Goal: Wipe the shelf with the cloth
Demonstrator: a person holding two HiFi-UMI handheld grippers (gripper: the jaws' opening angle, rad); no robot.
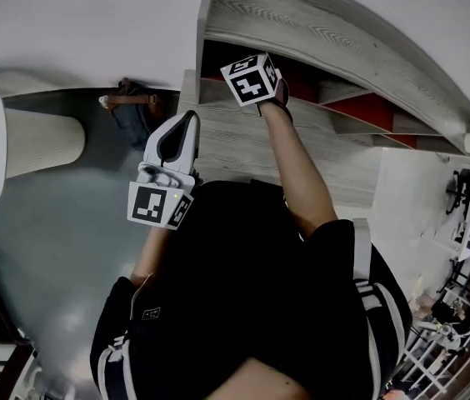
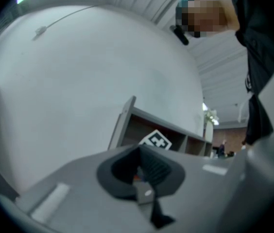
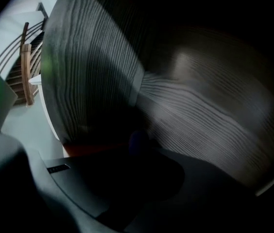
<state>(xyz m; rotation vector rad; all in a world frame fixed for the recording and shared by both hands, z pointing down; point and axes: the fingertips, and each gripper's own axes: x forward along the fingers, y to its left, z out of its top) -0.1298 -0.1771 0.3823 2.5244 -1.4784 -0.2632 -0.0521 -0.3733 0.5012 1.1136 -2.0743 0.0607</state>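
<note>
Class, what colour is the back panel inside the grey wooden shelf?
Red back panel, clearest in the head view.

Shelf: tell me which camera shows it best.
Head view: the shelf shows its grey wood boards and red-backed compartments. Left gripper view catches only a small distant part; right gripper view only dark close-up wood grain.

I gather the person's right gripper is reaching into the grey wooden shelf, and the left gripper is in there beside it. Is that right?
Not quite. The right gripper does reach into the grey wooden shelf, but the left gripper is not in there beside it. It is held outside the shelf, in front of the person's chest, as the head view shows.
</note>
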